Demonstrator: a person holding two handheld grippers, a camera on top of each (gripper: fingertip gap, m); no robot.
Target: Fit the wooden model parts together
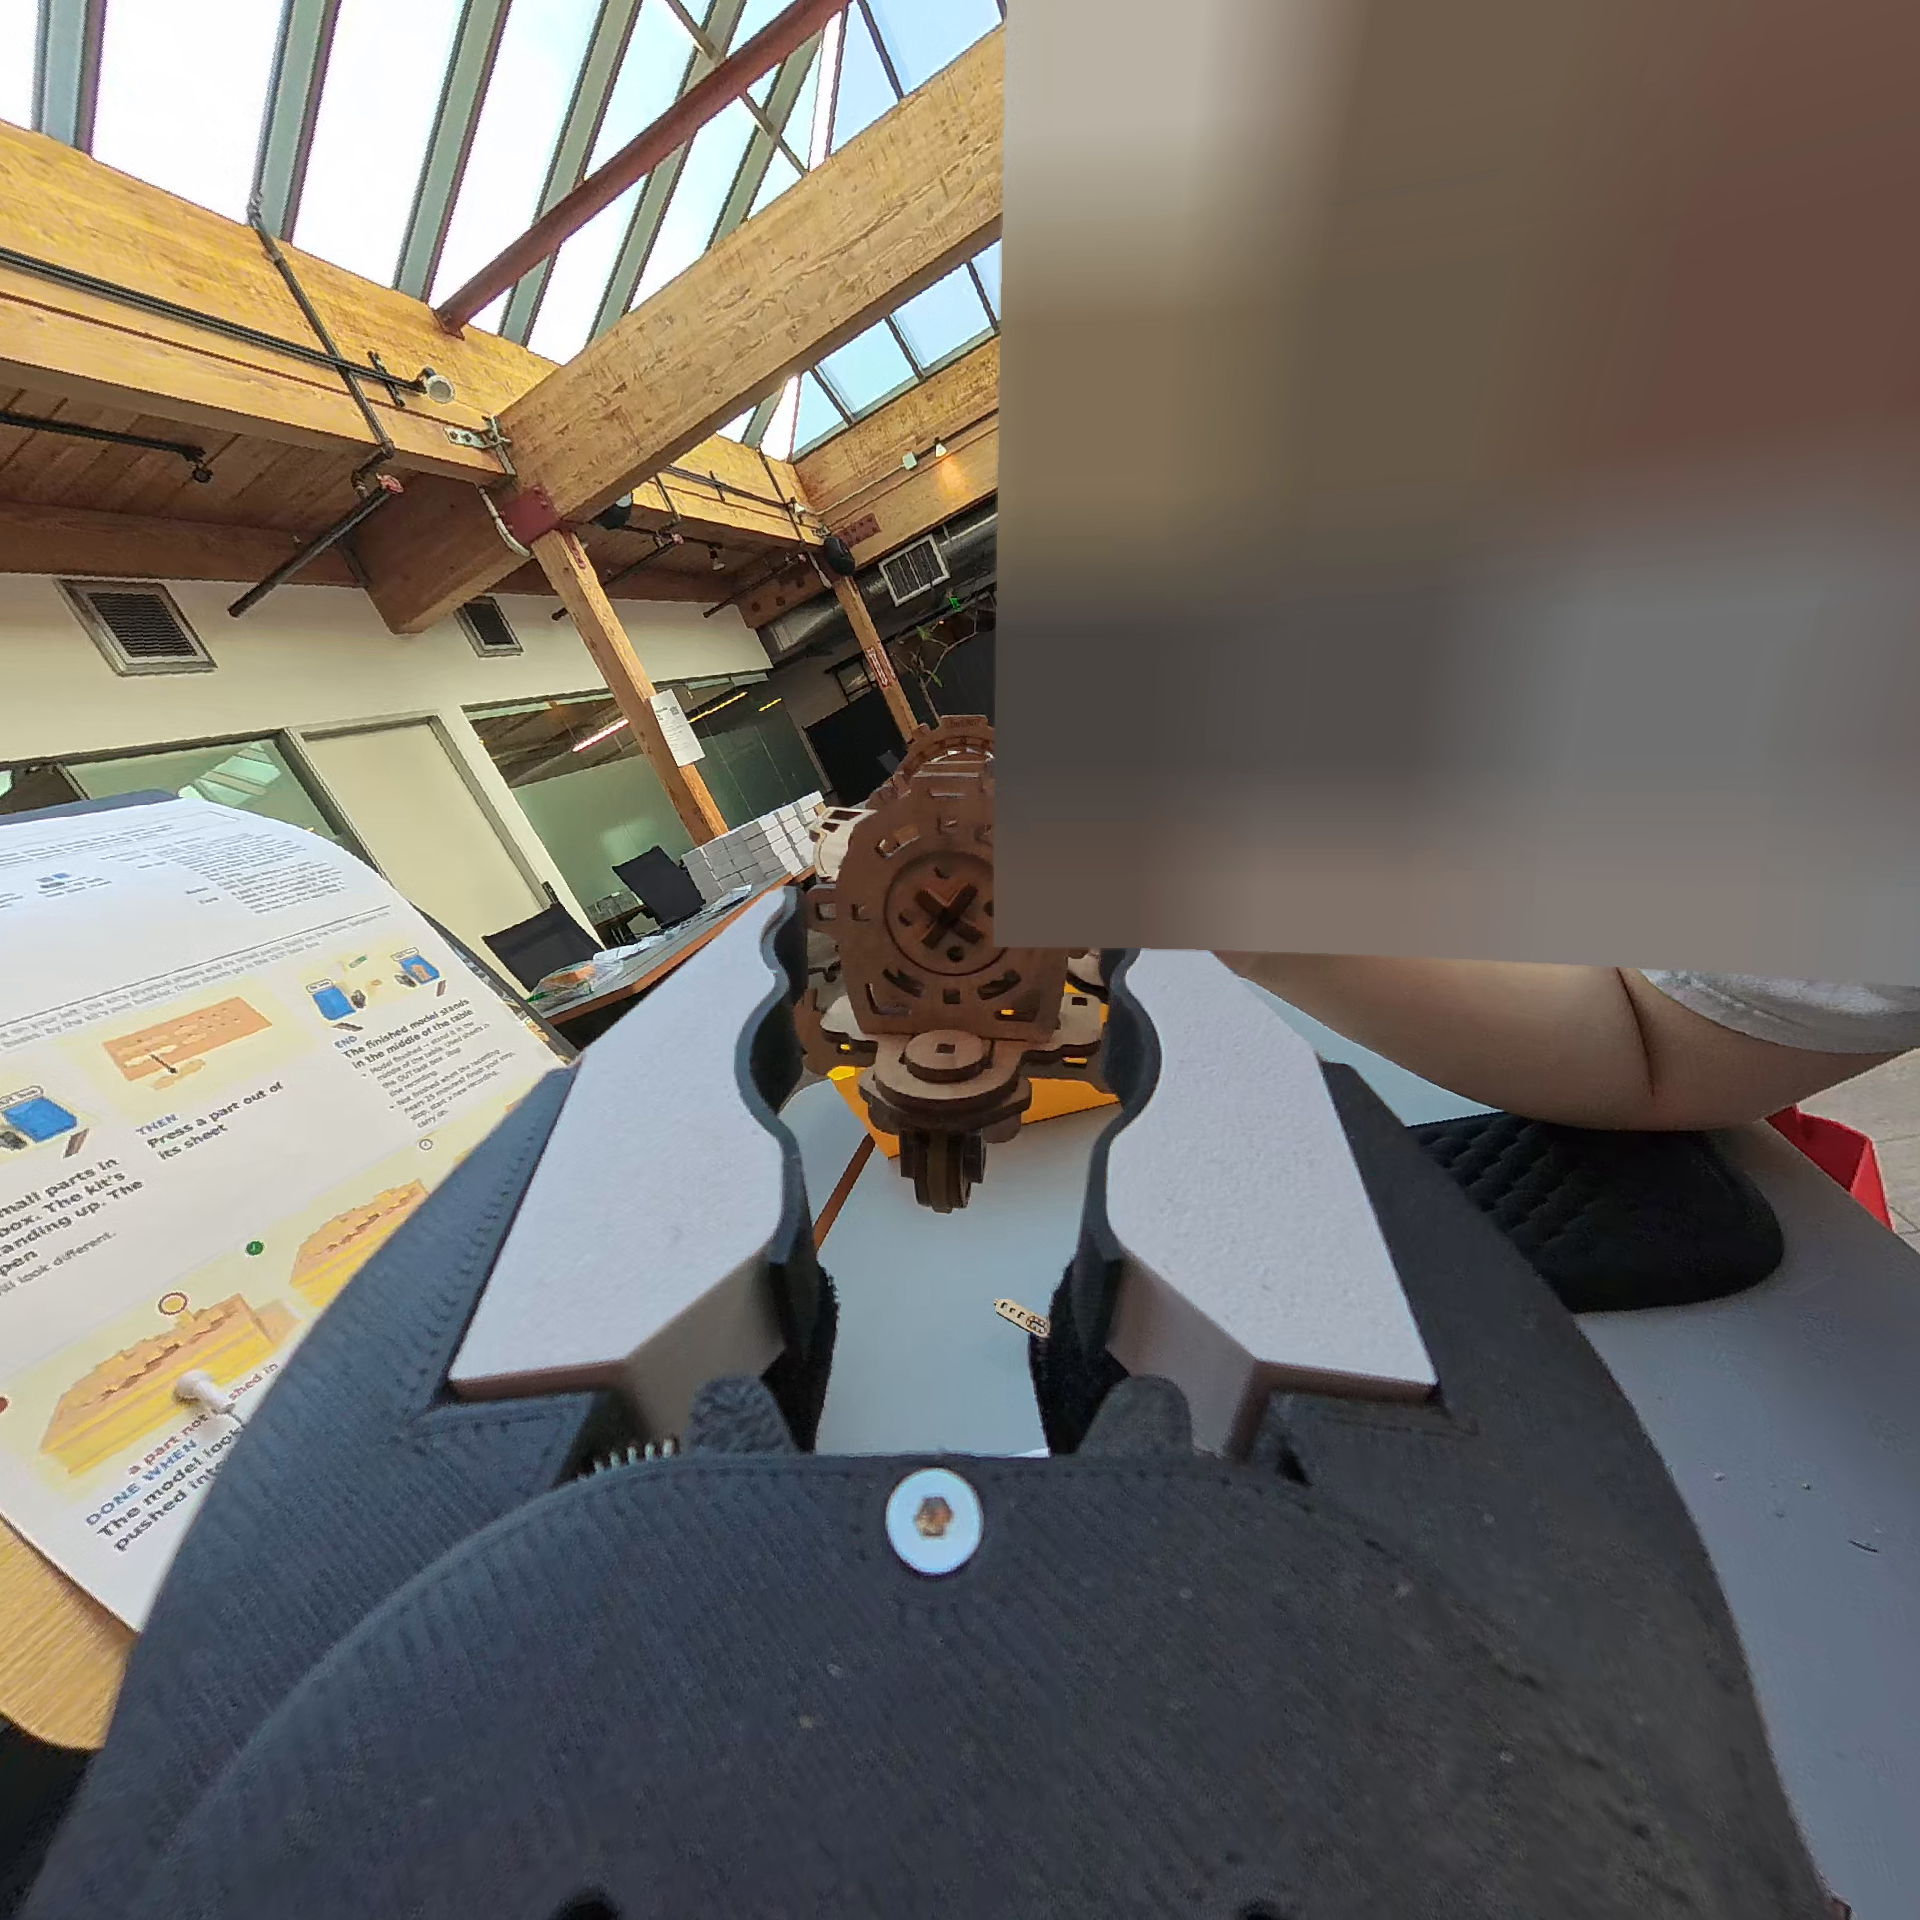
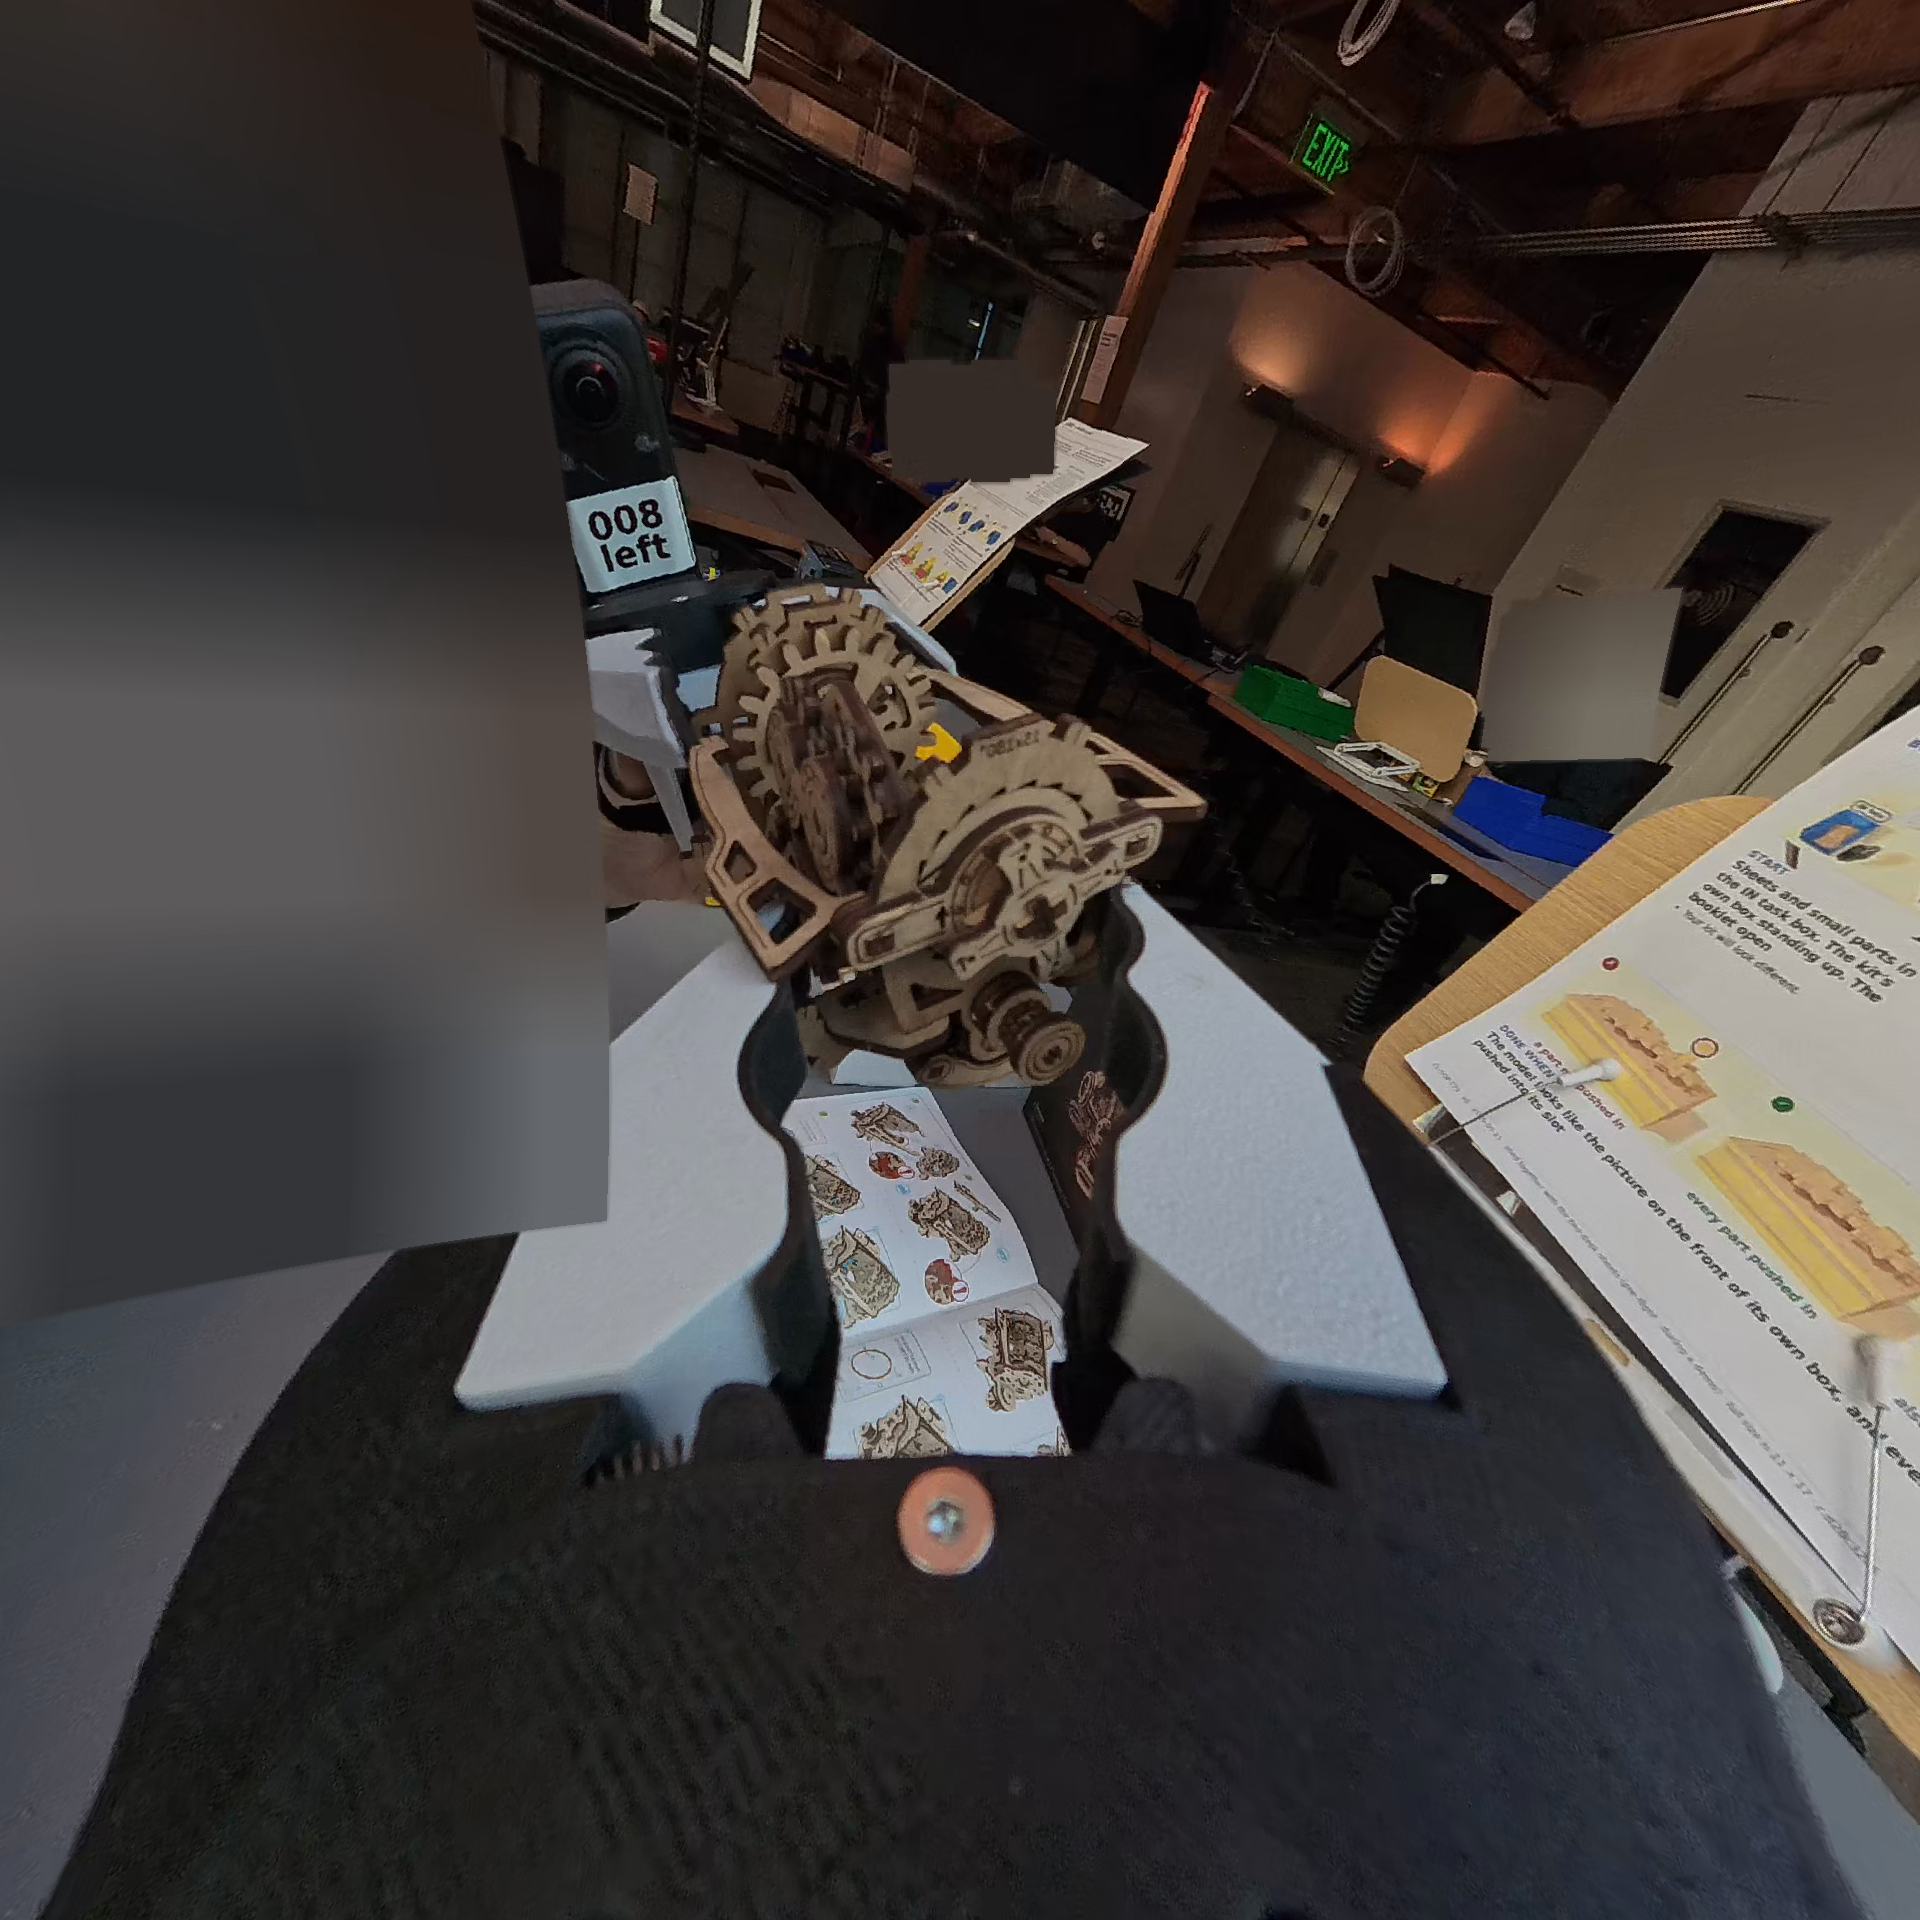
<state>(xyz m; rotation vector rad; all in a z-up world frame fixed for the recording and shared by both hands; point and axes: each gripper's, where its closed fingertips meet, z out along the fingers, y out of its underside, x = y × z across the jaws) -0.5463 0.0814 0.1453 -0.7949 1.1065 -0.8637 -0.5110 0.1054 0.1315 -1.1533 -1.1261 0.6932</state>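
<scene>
The wooden model [image 1: 940,935], a tan laser-cut gear assembly, is held tilted in the air above the grey table [image 1: 935,1382]. My left gripper [image 1: 945,956] has its jaws set wide, and the model's gear end fills the gap between them. My right gripper [image 2: 951,966] is shut on the lower base of the model [image 2: 935,862]. One white finger of the left gripper [image 2: 634,707] shows beside the model's far gear end in the right wrist view. A small loose wooden piece [image 1: 1023,1320] lies on the table under the left gripper.
An instruction sheet on a wooden stand [image 1: 208,1039] rises at the left of the left wrist view, and shows at the right of the other view [image 2: 1714,1091]. The kit's booklet [image 2: 914,1226] and a dark box [image 2: 1091,1143] lie under the model. A yellow box [image 1: 1070,1101] sits behind it. A forearm [image 1: 1455,1039] reaches in.
</scene>
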